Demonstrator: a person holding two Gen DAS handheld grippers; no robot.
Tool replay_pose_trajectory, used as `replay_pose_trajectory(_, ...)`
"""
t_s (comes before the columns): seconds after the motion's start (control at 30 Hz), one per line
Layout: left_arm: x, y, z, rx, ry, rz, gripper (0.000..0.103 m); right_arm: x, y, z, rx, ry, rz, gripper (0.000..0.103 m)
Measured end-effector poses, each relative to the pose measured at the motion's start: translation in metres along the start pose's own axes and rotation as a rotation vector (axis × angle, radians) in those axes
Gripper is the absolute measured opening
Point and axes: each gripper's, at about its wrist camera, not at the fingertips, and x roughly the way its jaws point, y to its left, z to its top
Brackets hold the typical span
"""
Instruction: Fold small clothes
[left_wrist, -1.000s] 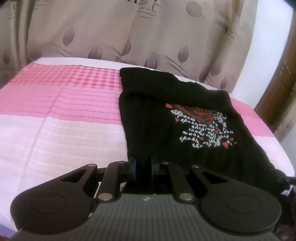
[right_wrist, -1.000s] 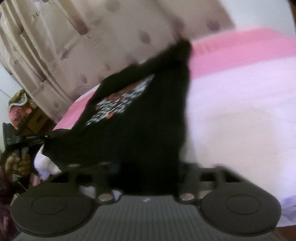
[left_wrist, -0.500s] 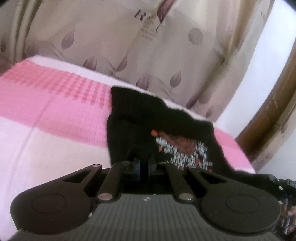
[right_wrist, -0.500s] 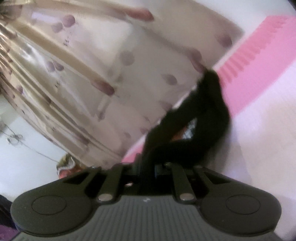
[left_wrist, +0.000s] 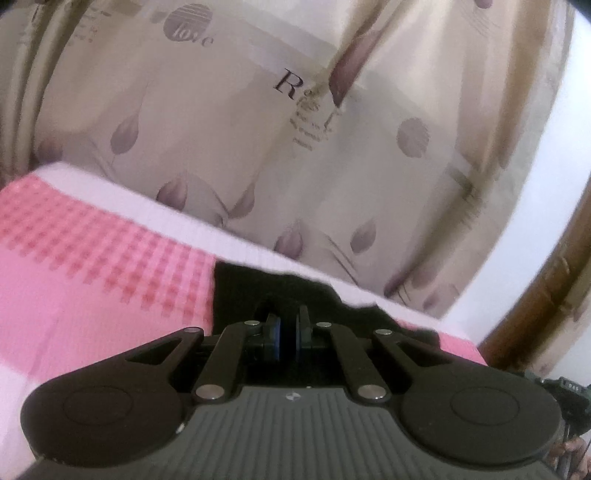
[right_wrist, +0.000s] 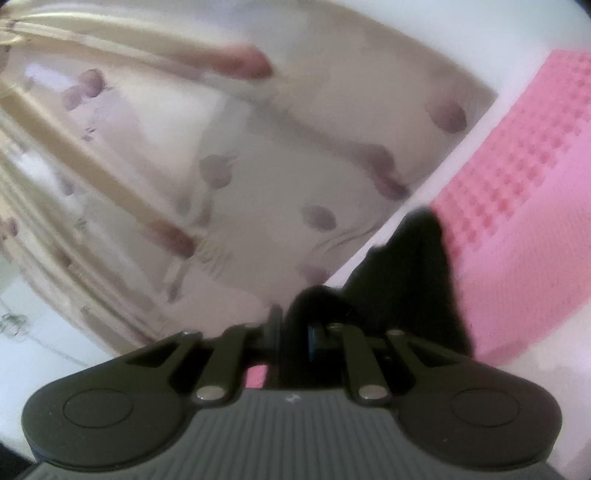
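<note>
The black garment (left_wrist: 295, 291) lay near the far edge of the bed (left_wrist: 92, 273), close to the bed's far right corner, with part of it lifted off the cover. In the left wrist view its far hem ran just short of the pale border strip along that edge, and the beige leaf-print curtain (left_wrist: 258, 147) hung directly behind the bed. The left hand-held gripper (left_wrist: 287, 334) was closed, its blue-padded fingers (left_wrist: 274, 334) pinching black cloth between them. To the left of the garment the pink checked and plain pink cover stretched open and bare toward the bed's left side. On the right a white wall (left_wrist: 546, 206) and a brown wooden post (left_wrist: 546, 306) stood beyond the bed's right edge, leaving little room there.

In the right wrist view, which was blurred and tilted, the right hand-held gripper (right_wrist: 295, 334) was clamped on a raised fold of the same garment (right_wrist: 410, 280), a loop of black cloth bulging above its fingers. The rest of the cloth trailed back along the bed's pale far edge (right_wrist: 491, 122), with open pink cover to its right.
</note>
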Motion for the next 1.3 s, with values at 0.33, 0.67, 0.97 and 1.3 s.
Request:
replay_pose_trajectory(0.33,0.109,0.011,0.033,-0.074,0.040,0.080,0.007,0.095,-0.063,0.053,0.095,-0.001,-0.095,0.013)
replay_pose_trajectory(0.67,0.171,0.036,0.033,-0.094,0.087,0.095,0.038,0.149,-0.132,0.071,0.312,-0.024,-0.082,0.024)
replay_pose_trajectory(0.97,0.164,0.076,0.042,-0.455,0.021,0.019,0.103,0.118,-0.144,0.064,0.444,-0.160,0.044,0.091)
replay_pose_trajectory(1.3,0.098,0.026,0.007,-0.041,0.033,-0.018,0.096,0.090,-0.012,0.028,-0.337,0.104,-0.071,0.052)
